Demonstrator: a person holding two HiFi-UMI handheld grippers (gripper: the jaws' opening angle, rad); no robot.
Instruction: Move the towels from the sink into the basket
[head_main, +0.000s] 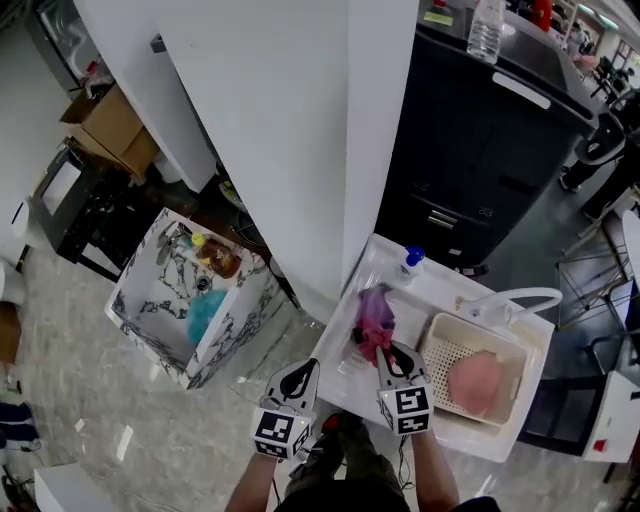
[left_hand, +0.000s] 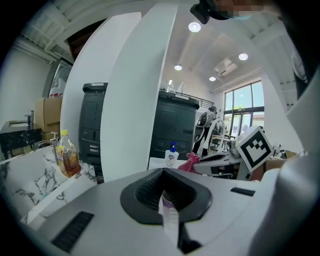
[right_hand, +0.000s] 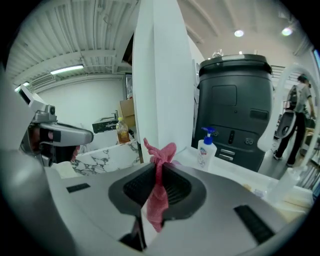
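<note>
My right gripper (head_main: 384, 352) is shut on a magenta towel (head_main: 374, 336), which hangs lifted above the white sink (head_main: 345, 300). In the right gripper view the towel (right_hand: 156, 200) is pinched between the jaws, with its knotted end sticking up. A lilac towel (head_main: 377, 300) shows just beyond it; I cannot tell whether it hangs with it. The cream perforated basket (head_main: 440, 326) stands on the right of the sink unit, with a pale pink towel (head_main: 475, 382) inside. My left gripper (head_main: 307, 369) hovers left of the sink with its jaws together (left_hand: 167, 197); a thin pale strip shows in their slit.
A soap pump bottle (head_main: 410, 262) stands at the sink's back edge and a white arched faucet (head_main: 520, 298) behind the basket. A white pillar (head_main: 300, 130) and a dark cabinet (head_main: 480, 150) rise behind. At the left sits a marble-patterned box (head_main: 150, 315) holding a bottle and a blue cloth.
</note>
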